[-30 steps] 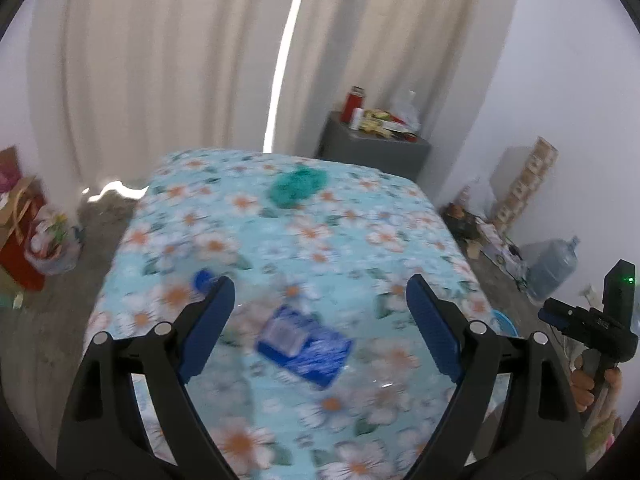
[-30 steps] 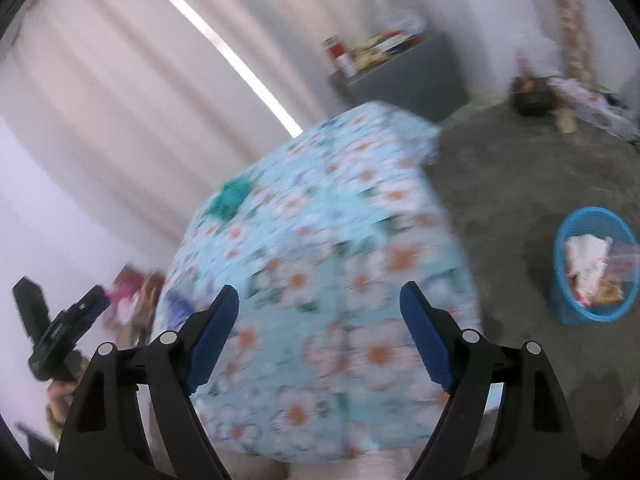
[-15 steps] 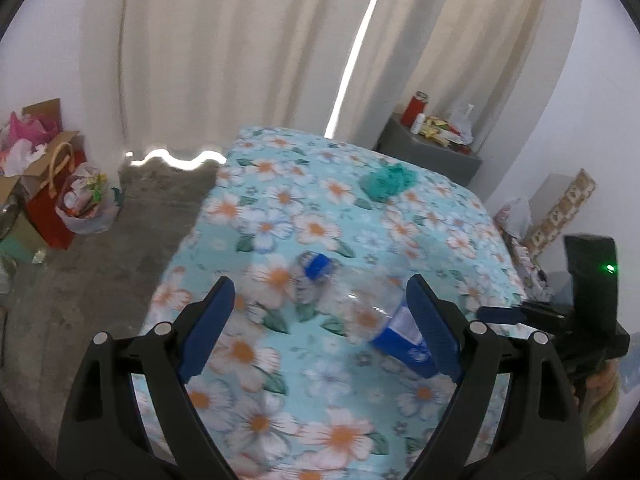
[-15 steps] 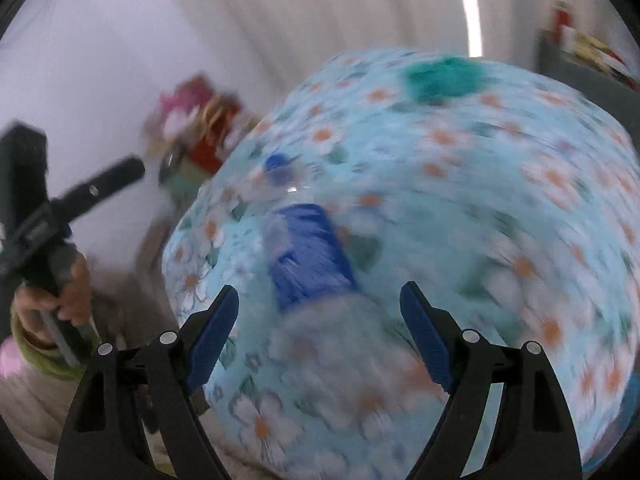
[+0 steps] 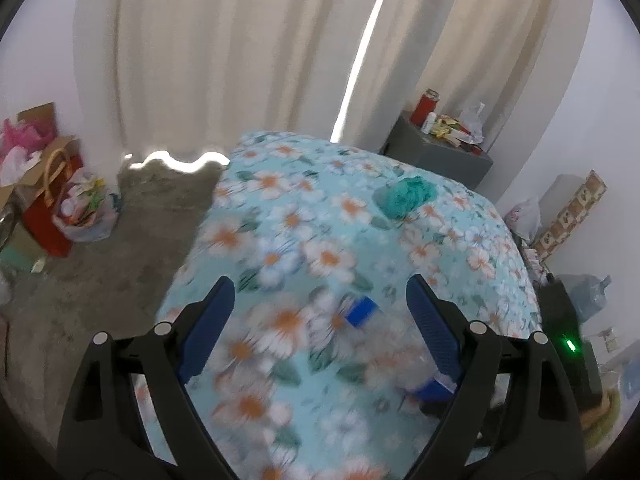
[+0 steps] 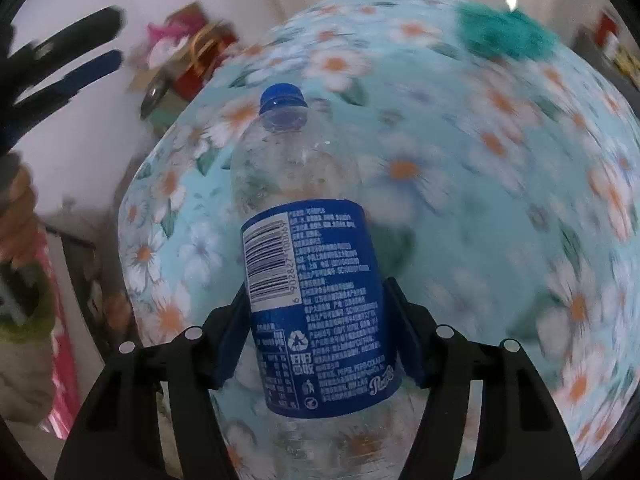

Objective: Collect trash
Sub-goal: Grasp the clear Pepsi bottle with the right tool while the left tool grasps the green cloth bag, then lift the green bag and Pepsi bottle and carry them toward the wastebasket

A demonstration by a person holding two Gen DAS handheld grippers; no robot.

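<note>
Your right hand-held gripper (image 6: 316,332) points steeply down over the flower-print bed (image 6: 480,184), its jaws just drawn in around a clear plastic bottle (image 6: 308,264) with a blue label and blue cap (image 6: 283,98). The blue pads sit against both sides of the label, clamped on the bottle, which lies on the bed cover with its cap pointing away from you.

The bottle rests near the bed's left edge, where the cover curves down toward bare grey floor (image 5: 100,260). That strip of floor to the left of the bed is open up to the curtain (image 5: 224,56), with a red gift bag (image 5: 48,208) and a bulging plastic bag (image 5: 86,212) against the wall well apart from the bed. Beyond the bottle the cover is bare as far as a teal crumpled cloth (image 5: 406,196) near the far right corner of the bed. A grey side cabinet (image 5: 436,152) crowded with small items stands just beyond that corner, and a water jug (image 5: 588,296) and a patterned box (image 5: 572,216) line the wall to the right of the bed.

Your left hand-held gripper (image 5: 320,320) tilts down over the bed's left half with its jaws wide apart and nothing between the pads; the bottle's cap shows blurred just beneath it. From the right wrist view, the left tool (image 6: 64,68) hangs out past the bed's left edge.
</note>
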